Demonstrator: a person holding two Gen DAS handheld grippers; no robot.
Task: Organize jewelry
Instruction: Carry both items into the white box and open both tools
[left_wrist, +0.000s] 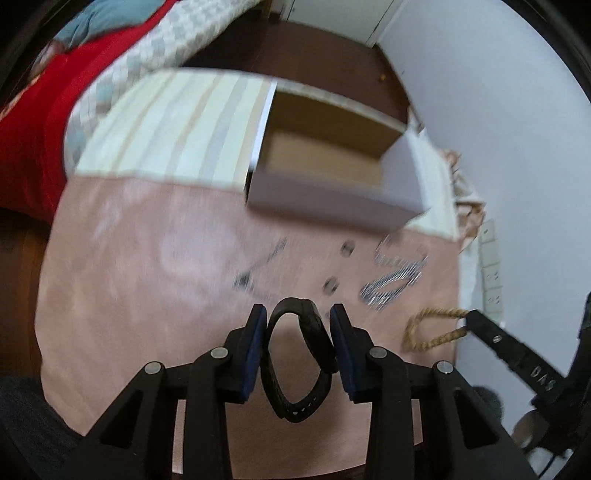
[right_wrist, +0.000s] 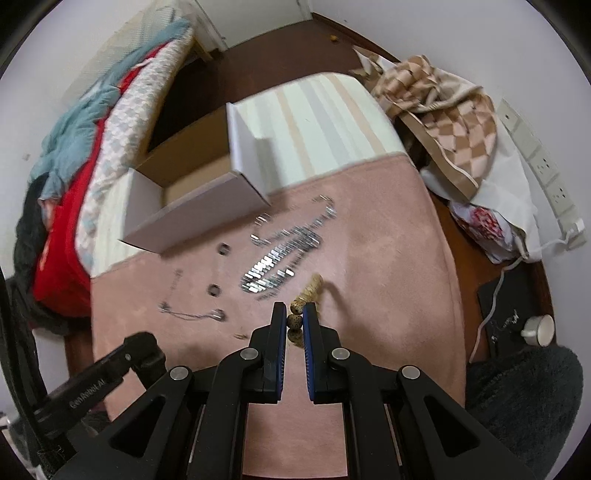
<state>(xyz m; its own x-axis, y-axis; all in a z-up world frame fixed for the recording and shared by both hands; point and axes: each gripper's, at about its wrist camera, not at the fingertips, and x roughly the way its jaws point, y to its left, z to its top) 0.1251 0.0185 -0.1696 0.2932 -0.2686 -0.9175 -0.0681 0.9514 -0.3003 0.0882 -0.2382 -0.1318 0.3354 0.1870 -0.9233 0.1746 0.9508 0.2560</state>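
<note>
1. A pink cloth (right_wrist: 388, 258) covers your table, an open box (right_wrist: 192, 184) at its far edge.
2. Your left gripper (left_wrist: 298, 325) pinches a black band (left_wrist: 295, 354).
3. Your right gripper (right_wrist: 294, 319) clamps a beaded bracelet (right_wrist: 301, 302) beside the silver chain (right_wrist: 284, 251).

Black two-finger left gripper (left_wrist: 298, 325) and right gripper (right_wrist: 294, 314): angular linkage arms with triangular cut-outs, round silver pivot pins, dark blue pads (right_wrist: 309, 354) inside the fingers. White lettering printed along one outer arm.
</note>
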